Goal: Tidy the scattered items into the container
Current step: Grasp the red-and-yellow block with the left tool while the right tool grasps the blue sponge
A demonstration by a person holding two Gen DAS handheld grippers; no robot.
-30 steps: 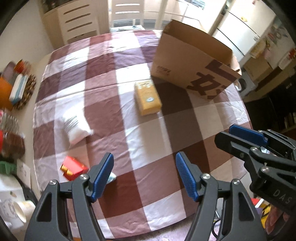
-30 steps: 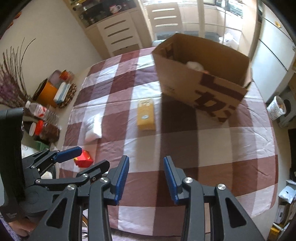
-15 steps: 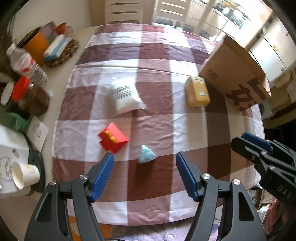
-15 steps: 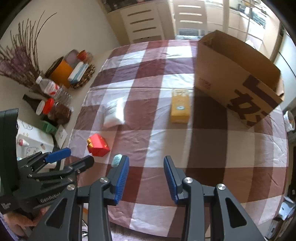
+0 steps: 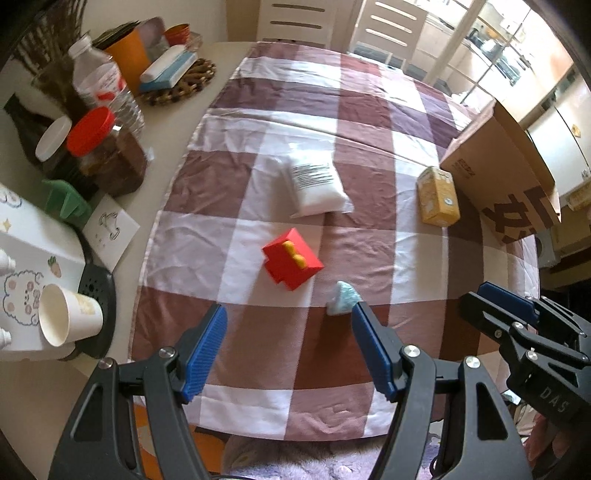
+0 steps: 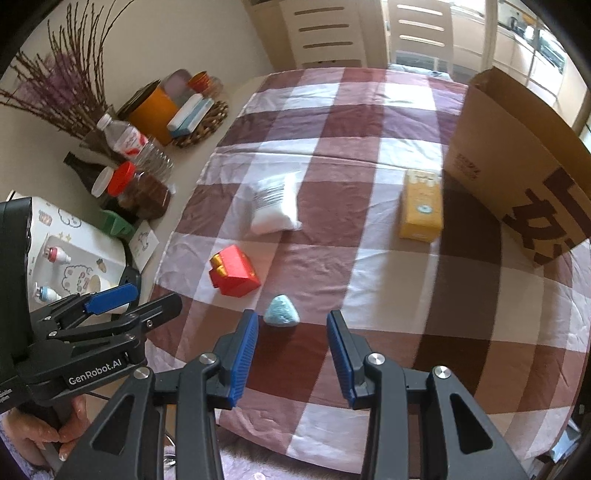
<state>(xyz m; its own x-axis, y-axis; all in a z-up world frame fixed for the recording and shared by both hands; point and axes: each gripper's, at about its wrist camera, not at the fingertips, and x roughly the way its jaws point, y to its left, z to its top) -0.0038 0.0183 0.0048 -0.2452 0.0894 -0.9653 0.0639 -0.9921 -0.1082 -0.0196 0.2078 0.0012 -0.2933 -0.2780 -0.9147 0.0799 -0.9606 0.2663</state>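
On the checked tablecloth lie a red box with a yellow piece [image 5: 291,260] [image 6: 233,271], a small light-blue lump [image 5: 341,303] [image 6: 281,311], a white barcoded packet [image 5: 317,184] [image 6: 275,203] and a yellow carton [image 5: 437,195] [image 6: 421,206]. An open cardboard box [image 5: 506,173] [image 6: 517,155] stands at the right, beside the carton. My left gripper [image 5: 289,314] [image 6: 155,295] hovers open above the cloth's near edge, the blue lump just past its right fingertip. My right gripper [image 6: 292,319] [image 5: 480,306] hovers open a little nearer than the blue lump. Neither gripper holds anything.
Left of the cloth stand a water bottle [image 5: 103,85], a red-lidded jar [image 5: 107,147], an orange container [image 6: 155,107], a woven mat [image 5: 181,85] with a case on it, and a paper cup [image 5: 66,317]. Chairs [image 6: 325,33] stand beyond the far edge. A person's hand [image 6: 44,432] grips the left tool.
Both grippers have swept left over the table; the cardboard box slid to the right of each view, and the red box and blue lump came into full sight. The jaw gaps look unchanged.
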